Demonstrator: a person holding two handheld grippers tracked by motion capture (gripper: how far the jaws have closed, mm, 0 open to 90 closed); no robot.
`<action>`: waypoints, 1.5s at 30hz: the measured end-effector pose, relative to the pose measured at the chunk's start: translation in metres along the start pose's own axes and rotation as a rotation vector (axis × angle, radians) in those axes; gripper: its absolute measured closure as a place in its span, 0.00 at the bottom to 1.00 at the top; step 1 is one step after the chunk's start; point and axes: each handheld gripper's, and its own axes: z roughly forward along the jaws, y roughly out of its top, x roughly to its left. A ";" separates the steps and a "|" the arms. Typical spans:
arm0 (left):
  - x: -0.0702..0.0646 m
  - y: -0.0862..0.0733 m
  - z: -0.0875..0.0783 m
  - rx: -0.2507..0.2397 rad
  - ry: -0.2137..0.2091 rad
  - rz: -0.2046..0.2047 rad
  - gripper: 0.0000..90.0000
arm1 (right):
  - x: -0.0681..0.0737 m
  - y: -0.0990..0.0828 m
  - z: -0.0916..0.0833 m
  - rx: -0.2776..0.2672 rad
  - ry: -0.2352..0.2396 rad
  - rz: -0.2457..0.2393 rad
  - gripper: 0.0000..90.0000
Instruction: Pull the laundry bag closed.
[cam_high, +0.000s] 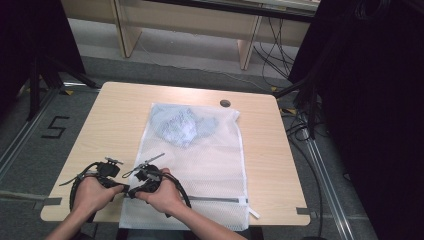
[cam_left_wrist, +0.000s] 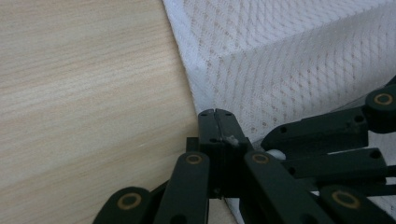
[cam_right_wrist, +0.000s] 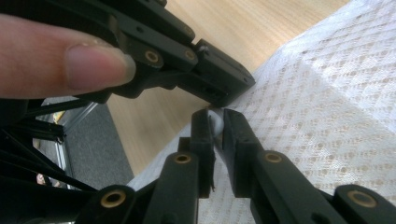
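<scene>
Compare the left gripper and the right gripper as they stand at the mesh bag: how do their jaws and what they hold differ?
The left gripper has its jaws pressed fully together at the side edge of the mesh bag, over bare table; the right gripper keeps a narrow gap, with a small white piece between its jaws. The left sits nearer the table's left edge, the right over the bag. Both are black and meet at the bag's near left corner.

The bench (cam_high: 115, 115) is pale wood-grain laminate, smooth and matt. The laundry bag (cam_high: 210, 160) is white woven mesh cloth, see-through, holding crumpled pale blue fabric (cam_high: 182, 125). Each tool's linkage is matt black plastic with brass-coloured rivets.
</scene>
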 end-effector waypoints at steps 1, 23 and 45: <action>0.001 0.000 -0.001 0.010 0.000 0.017 1.00 | 0.000 0.000 0.000 0.001 -0.001 -0.001 0.94; -0.004 -0.002 0.000 -0.002 0.014 0.050 1.00 | 0.004 -0.006 -0.002 -0.025 -0.038 -0.008 0.97; -0.003 -0.002 0.000 -0.010 0.016 0.080 1.00 | 0.006 -0.013 -0.014 -0.017 -0.113 -0.022 0.97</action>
